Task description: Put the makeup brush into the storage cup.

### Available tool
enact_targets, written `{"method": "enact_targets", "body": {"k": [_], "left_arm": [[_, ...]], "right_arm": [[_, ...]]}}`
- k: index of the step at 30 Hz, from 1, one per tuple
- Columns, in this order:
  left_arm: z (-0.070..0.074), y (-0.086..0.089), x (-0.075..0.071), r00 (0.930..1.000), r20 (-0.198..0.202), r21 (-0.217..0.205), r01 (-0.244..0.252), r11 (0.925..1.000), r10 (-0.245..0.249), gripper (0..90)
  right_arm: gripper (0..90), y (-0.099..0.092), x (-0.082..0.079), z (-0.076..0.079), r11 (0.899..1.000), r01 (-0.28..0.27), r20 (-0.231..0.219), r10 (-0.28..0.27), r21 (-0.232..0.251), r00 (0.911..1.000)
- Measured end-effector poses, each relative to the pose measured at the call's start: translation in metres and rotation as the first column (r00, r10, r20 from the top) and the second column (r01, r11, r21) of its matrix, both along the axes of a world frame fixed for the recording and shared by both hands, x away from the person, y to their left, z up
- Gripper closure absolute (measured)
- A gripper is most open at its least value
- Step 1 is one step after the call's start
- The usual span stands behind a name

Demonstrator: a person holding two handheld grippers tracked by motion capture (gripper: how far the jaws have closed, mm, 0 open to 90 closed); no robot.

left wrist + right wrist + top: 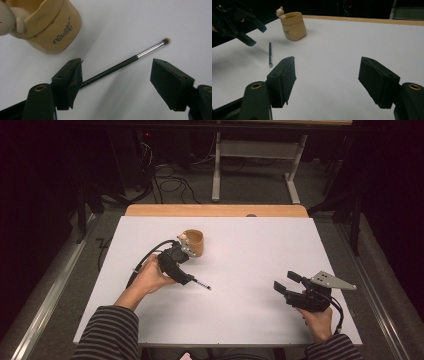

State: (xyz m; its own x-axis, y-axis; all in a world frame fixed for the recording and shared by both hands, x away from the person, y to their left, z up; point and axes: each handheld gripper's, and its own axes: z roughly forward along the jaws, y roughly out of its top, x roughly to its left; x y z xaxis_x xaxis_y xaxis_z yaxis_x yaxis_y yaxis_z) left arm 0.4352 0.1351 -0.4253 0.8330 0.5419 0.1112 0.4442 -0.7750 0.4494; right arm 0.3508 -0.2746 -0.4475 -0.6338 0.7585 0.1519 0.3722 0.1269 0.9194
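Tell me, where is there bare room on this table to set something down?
Bare: the white table between the brush and the right tongs, plus the far right corner. Crowded: the left, where cup, brush and left tongs cluster.

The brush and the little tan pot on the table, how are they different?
The brush is thin, long and black with a silver band; the pot is fat, short and tan. The brush lies flat on the table, while the pot stands upright with its mouth open at the top. The brush lies under the open left gripper; the pot stands off to the side. Both rest on the white tabletop, neither one held.
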Motion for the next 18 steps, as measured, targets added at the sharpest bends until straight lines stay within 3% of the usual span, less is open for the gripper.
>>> {"method": "enact_targets", "body": {"k": [6,12,18], "left_arm": [[-0.007,-0.006,0.000,0.9995,-0.030,0.032,0.015,0.9994,-0.014,29.1],[-0.011,-0.006,0.005,0.9991,-0.043,0.030,0.003,0.9995,-0.002,30.8],[-0.017,-0.010,0.007,0.9981,-0.060,0.056,0.017,0.9983,-0.014,30.0]], "right_arm": [[31.9,0.000,-0.003,0.001,1.000,0.004,0.005,-0.004,-0.001,1.0000],[31.9,0.000,0.000,0.000,1.000,0.004,-0.005,-0.004,-0.008,1.0000],[32.0,0.000,-0.001,0.000,1.000,0.004,-0.015,-0.004,-0.012,0.9999]]}}
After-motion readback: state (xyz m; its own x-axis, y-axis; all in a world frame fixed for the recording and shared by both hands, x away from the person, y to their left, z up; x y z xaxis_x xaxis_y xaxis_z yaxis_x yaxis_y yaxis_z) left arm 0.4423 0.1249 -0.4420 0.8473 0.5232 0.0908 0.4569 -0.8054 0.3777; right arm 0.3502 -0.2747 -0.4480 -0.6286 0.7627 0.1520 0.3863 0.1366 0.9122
